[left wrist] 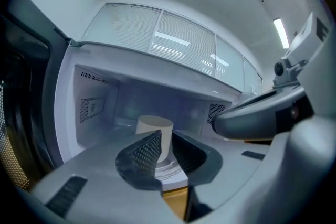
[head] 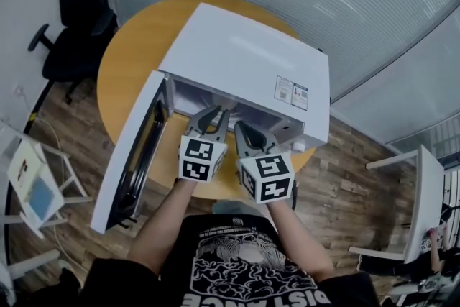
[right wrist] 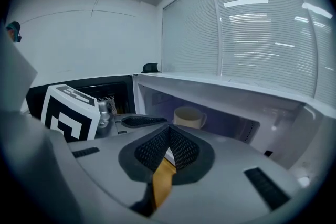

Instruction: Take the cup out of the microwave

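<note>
- Left gripper view: a cream cup [left wrist: 156,124] stands upright on the turntable [left wrist: 169,168], deep inside the white microwave [left wrist: 94,102]. Nothing touches it and it is not yet out.
- The left claw [left wrist: 166,135] points straight at the cup, its jaws only a narrow slit apart and gripping nothing. The cup shows through the gap but sits well beyond the tips, and the slit looks too tight to fit around the cup.
- The right claw [right wrist: 168,129] has its jaws together and empty. It is held just beside the left one at the front of the cavity, apparently waiting while the left lines up. From this side the cup's handle shows, turned toward the right of the picture.
- The microwave door [head: 133,154] hangs wide open on the person's left, which leaves the opening free for both tools.
- In the head view the oven sits toward the near edge of a round wooden tabletop [head: 133,47], so the person can stand right at the opening with both forearms stretched forward.
- Around it is an office room: a black swivel chair [head: 79,11] behind the tabletop, a wood-plank floor [head: 359,176], slatted blinds [head: 359,3] along the wall, and white side tables [head: 424,205] at the edges.
</note>
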